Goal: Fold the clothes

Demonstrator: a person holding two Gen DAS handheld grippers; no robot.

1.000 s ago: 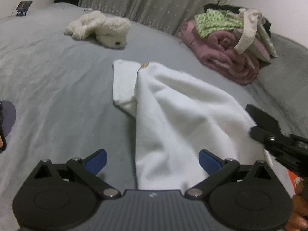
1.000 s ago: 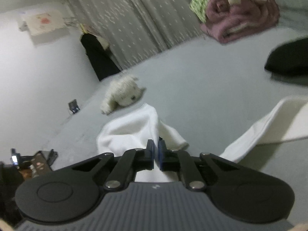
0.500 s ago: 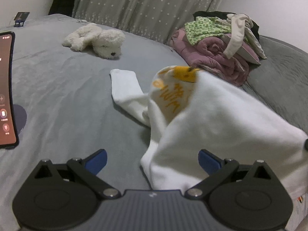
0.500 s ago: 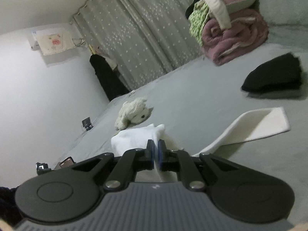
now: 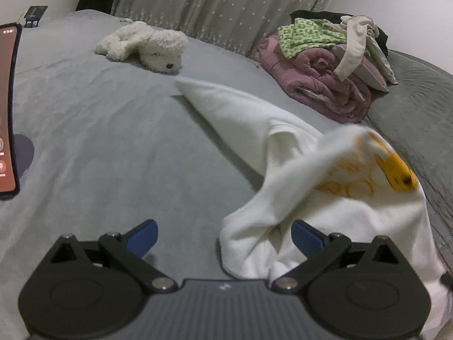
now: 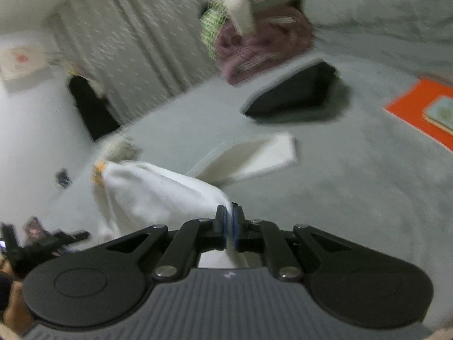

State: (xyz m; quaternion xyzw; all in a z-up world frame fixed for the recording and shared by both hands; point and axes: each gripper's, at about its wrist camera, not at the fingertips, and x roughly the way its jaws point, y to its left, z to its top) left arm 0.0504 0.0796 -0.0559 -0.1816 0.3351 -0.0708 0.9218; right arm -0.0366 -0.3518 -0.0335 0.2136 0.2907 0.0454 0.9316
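A white shirt (image 5: 283, 141) with an orange print (image 5: 396, 170) lies bunched and partly lifted on the grey bed (image 5: 113, 141). One sleeve stretches toward the far end. My left gripper (image 5: 223, 235) stands open low over the bed, and a fold of the shirt lies loose between its blue pads (image 5: 141, 235). My right gripper (image 6: 230, 218) is shut on an edge of the white shirt (image 6: 158, 192), which trails off to its left. The sleeve (image 6: 254, 155) lies flat beyond it. The right wrist view is blurred by motion.
A white plush dog (image 5: 147, 45) lies at the far left. A heap of pink, green and cream clothes (image 5: 325, 65) sits at the back right. A phone (image 5: 8, 107) stands at the left edge. A folded black garment (image 6: 294, 93) and an orange sheet (image 6: 419, 107) lie further right.
The right gripper has swept sideways with the shirt's edge in it. In the left wrist view the orange print has travelled from the middle to the right. The left gripper has stayed put.
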